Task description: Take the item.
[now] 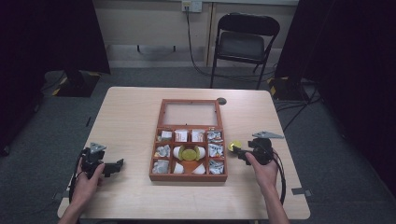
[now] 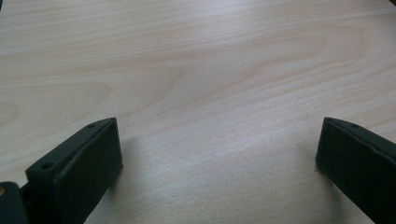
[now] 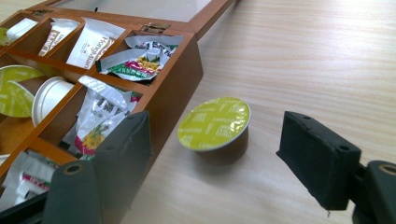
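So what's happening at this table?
A person holds a claw in each hand beside a wooden box of sachets and capsules. The right claw is open around a yellow-lidded capsule standing on the table just outside the box. The left claw rests open over bare tabletop.

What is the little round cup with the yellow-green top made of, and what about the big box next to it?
The little cup looks like a coffee capsule: its yellow-green lid shines like printed foil, and its brownish wall could be plastic or metal, hard to tell. It stands on the table between the open right tongs. The box seems to be reddish-brown varnished wood, with smooth, slightly glossy walls and a small metal hinge.
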